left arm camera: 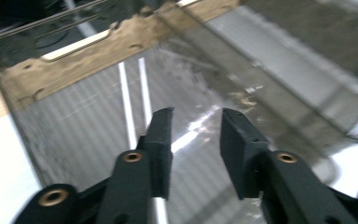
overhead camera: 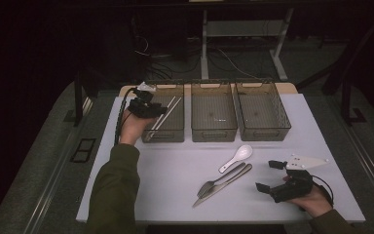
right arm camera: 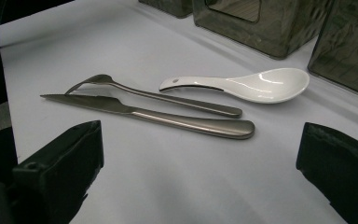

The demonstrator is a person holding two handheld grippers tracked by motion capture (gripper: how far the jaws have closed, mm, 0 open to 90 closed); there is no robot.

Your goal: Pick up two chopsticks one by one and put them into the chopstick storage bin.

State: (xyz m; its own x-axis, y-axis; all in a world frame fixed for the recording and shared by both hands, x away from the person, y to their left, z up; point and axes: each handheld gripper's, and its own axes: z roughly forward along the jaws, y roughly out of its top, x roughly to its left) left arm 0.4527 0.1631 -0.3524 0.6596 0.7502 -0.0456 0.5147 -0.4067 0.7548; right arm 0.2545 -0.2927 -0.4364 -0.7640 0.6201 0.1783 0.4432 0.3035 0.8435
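My left gripper (overhead camera: pixel 152 110) hangs over the left smoky plastic bin (overhead camera: pixel 163 137), jaws open (left arm camera: pixel 196 116) with nothing between them. Two pale chopsticks (overhead camera: pixel 168 110) lie slanted on that bin's floor (left arm camera: pixel 127 107), just below the jaws. At the table's front right, my right gripper (overhead camera: pixel 269 176) rests in the hand with its jaws spread wide (right arm camera: pixel 200 140) and holds nothing. Ahead of it on the white table lie a white ceramic spoon (overhead camera: pixel 237 157) (right arm camera: pixel 256 86), a metal fork (overhead camera: pixel 217 182) (right arm camera: pixel 168 98) and a metal knife (overhead camera: pixel 226 184) (right arm camera: pixel 168 119), side by side.
Two more smoky bins, the middle one (overhead camera: pixel 213 132) and the right one (overhead camera: pixel 263 132), stand in a row beside the left bin at the table's back. The white tabletop (overhead camera: pixel 165 180) ends near the person's sleeve. Dark floor and desk legs lie beyond.
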